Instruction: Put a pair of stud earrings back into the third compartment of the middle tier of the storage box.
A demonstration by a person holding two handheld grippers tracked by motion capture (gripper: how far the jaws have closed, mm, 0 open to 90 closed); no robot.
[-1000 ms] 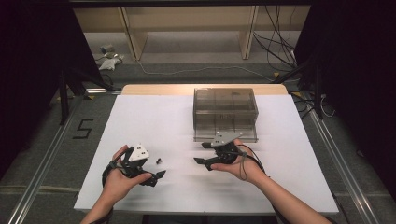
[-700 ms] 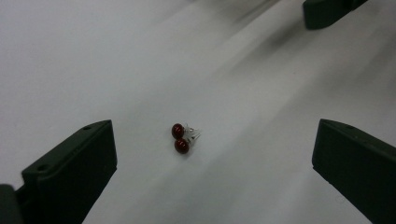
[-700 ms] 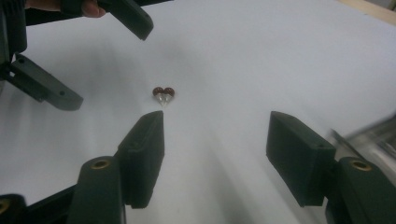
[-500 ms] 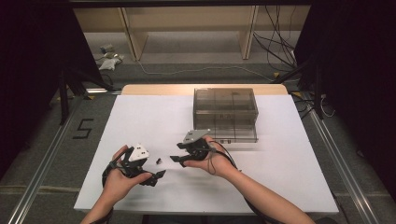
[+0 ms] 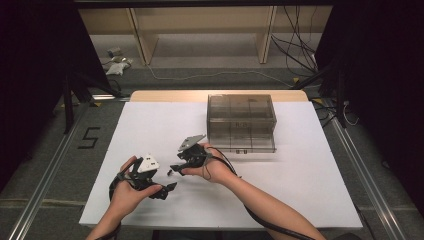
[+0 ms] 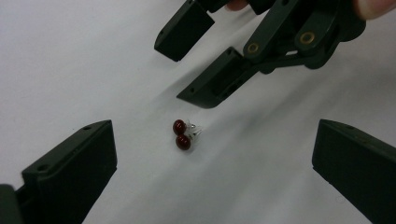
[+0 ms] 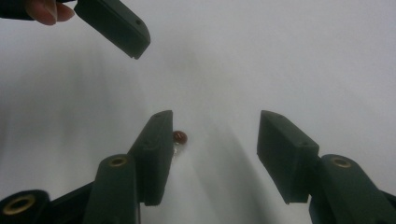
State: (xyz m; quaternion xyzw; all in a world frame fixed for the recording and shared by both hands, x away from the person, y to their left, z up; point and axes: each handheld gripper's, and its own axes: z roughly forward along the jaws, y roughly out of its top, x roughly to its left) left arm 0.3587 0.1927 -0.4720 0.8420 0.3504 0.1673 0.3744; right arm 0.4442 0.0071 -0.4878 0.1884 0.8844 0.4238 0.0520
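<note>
Red earrings [image 6: 182,135] between gaping left gripper [image 6: 212,158] jaws.

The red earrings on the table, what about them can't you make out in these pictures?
- High view: the earrings are a tiny dark speck, too small for detail.
- Right gripper view: one jaw of the right gripper hides all but one red ball.
- Left gripper view: the clear backs are too small to resolve.

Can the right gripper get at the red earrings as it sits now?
Probably yes. The right gripper hangs open just past the red earrings, which lie bare on the white table. In its own view they sit beside one pad, not between, so it needs a small shift.
</note>
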